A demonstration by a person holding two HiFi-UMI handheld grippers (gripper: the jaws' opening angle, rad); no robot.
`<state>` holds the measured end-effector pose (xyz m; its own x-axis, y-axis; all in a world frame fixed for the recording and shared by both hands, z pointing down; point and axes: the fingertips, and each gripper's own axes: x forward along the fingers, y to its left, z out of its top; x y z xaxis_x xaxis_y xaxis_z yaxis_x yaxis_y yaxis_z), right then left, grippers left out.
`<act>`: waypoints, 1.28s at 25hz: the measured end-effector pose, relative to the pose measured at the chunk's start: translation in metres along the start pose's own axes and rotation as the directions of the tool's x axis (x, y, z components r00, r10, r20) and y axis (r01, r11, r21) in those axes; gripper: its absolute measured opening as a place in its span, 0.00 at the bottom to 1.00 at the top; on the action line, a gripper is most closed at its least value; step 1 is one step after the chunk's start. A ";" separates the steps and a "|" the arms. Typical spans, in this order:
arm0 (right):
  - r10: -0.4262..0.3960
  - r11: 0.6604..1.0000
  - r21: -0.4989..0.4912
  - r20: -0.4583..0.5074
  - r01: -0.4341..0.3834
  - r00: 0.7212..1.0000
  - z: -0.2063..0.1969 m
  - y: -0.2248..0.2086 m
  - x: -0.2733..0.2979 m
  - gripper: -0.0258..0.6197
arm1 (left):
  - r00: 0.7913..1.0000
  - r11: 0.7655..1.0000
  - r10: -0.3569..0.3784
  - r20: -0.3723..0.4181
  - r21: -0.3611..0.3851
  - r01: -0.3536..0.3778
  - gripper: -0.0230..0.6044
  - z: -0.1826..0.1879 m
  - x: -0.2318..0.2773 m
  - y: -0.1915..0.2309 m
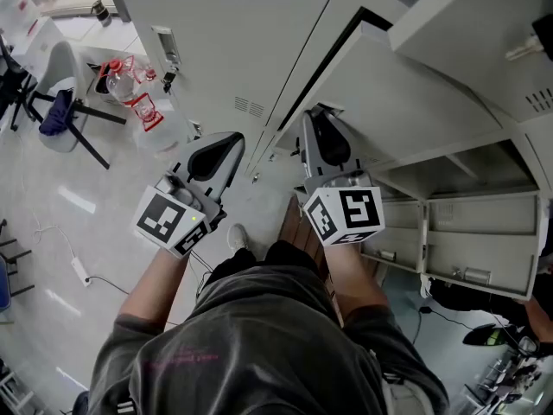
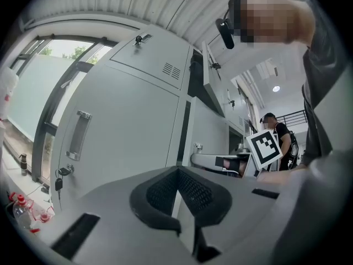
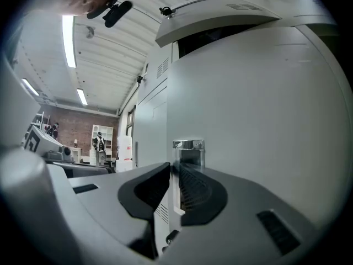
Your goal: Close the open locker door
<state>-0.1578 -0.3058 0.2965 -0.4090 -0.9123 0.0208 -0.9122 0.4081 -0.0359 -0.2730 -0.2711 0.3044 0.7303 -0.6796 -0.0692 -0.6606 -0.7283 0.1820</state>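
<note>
My left gripper (image 1: 232,141) and right gripper (image 1: 320,118) are pale grey with black ribbed pads (image 3: 194,191); their cubes (image 1: 346,214) bear black-and-white square markers; the locker door (image 3: 265,93) is light grey, its handle (image 3: 188,147) chrome.

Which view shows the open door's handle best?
The right gripper view: the handle stands close between the fingers of the right gripper. In the head view that gripper hides it. In the left gripper view it is too small to tell.

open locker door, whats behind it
Only a dark strip of the inside shows past the door edge. The door covers the rest, so any contents can't be seen.
</note>
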 end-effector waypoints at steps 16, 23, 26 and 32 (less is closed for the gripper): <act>-0.102 0.994 -0.031 0.002 0.102 0.995 0.001 -0.015 0.019 0.13 | 1.000 1.000 -0.018 0.001 -0.009 0.018 0.06 0.005 0.004 0.016; -0.114 0.993 -0.038 0.007 0.114 0.993 0.001 -0.018 0.024 0.13 | 1.000 1.000 -0.020 0.000 -0.012 0.020 0.06 0.003 0.007 0.016; -0.115 0.993 -0.039 0.009 0.116 0.993 0.000 -0.019 0.025 0.13 | 1.000 1.000 -0.021 -0.001 -0.012 0.021 0.06 0.002 0.008 0.016; -0.124 0.991 -0.045 0.014 0.125 0.992 0.001 -0.022 0.029 0.13 | 1.000 1.000 -0.019 -0.006 -0.010 0.019 0.06 0.001 0.010 0.015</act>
<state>-0.1491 -0.3414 0.2970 -0.2920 -0.9563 0.0106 -0.9563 0.2922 0.0123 -0.2755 -0.2892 0.3051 0.7438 -0.6650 -0.0666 -0.6448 -0.7403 0.1905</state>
